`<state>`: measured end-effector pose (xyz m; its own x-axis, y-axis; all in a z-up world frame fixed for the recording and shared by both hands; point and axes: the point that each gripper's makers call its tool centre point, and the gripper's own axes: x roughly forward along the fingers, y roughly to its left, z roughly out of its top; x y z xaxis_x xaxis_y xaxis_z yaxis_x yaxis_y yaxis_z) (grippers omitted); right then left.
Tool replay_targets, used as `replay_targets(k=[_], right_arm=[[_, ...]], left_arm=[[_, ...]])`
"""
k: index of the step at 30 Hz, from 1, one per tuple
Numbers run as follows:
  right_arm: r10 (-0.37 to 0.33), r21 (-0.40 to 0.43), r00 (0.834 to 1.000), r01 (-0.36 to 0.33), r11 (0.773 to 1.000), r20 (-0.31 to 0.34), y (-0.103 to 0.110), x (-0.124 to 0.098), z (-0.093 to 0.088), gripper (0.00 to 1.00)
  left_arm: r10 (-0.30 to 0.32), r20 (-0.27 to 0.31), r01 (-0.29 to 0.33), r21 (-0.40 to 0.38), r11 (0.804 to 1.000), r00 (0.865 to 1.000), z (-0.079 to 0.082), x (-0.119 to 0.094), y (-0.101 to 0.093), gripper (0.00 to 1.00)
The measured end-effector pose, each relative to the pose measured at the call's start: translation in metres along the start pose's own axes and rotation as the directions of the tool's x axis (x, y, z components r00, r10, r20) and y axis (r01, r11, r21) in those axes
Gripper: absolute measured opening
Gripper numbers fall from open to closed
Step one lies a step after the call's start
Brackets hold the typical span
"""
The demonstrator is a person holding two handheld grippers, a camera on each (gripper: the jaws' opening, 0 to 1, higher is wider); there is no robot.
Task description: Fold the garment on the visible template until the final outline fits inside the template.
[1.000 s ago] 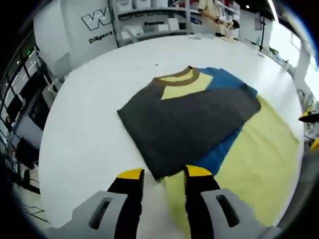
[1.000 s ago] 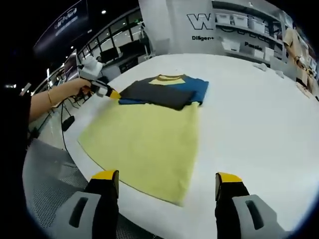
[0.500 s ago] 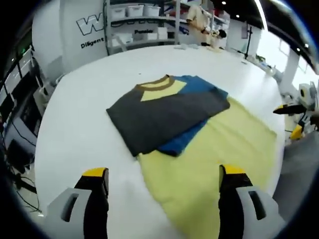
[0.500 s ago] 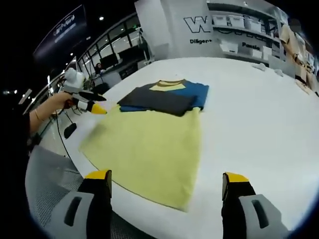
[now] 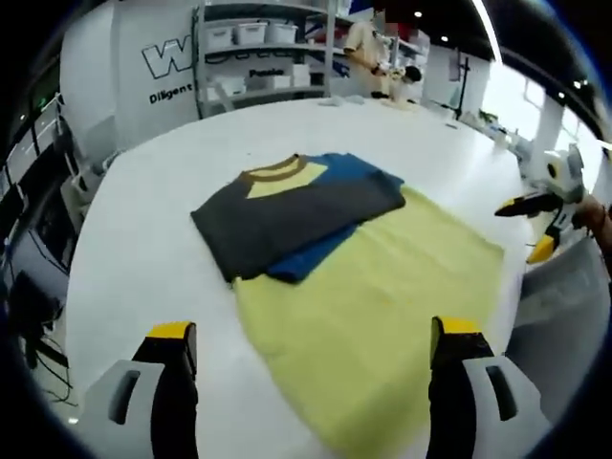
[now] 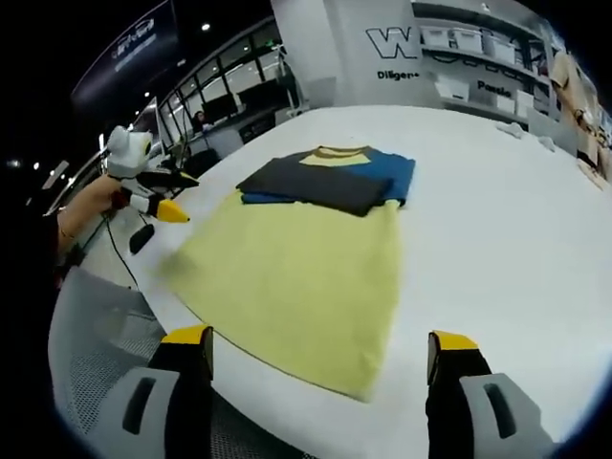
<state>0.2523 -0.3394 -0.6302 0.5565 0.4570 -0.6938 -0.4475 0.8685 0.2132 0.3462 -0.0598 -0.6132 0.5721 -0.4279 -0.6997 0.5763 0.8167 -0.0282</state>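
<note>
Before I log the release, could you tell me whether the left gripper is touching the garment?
Apart. In the left gripper view, the left gripper is open, with yellow cloth and white table between it and the garment.

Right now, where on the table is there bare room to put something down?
Bare white table lies beyond the garment's collar toward the shelves and along the yellow template's long side. The garment crowds the template's far end; its near half is uncovered.

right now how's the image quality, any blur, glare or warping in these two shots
Left gripper view: soft overall, fisheye bends the table edge, bright window glare top right, garment evenly lit. Right gripper view: sharper on the yellow template, dark upper left background, shelves curve at the rim.
</note>
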Motion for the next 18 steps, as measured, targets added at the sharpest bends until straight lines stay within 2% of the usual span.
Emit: replay_targets(k=[6, 13, 18], right_arm=[[0.005, -0.008, 1.000, -0.005, 1.000, -0.006, 0.001, -0.001, -0.002, 0.90], [0.007, -0.004, 1.000, -0.007, 1.000, -0.019, 0.001, -0.001, -0.008, 0.88], [0.010, -0.009, 1.000, -0.010, 1.000, -0.030, 0.002, -0.001, -0.013, 0.85]], left_arm=[[-0.013, 0.001, 0.013, -0.026, 1.000, 1.000, -0.013, -0.009, -0.012, 0.99], [0.008, -0.005, -0.008, -0.076, 0.997, 1.000, -0.031, -0.019, -0.022, 0.97], [-0.011, -0.012, 0.009, -0.115, 0.993, 1.000, -0.044, -0.025, -0.035, 0.94]])
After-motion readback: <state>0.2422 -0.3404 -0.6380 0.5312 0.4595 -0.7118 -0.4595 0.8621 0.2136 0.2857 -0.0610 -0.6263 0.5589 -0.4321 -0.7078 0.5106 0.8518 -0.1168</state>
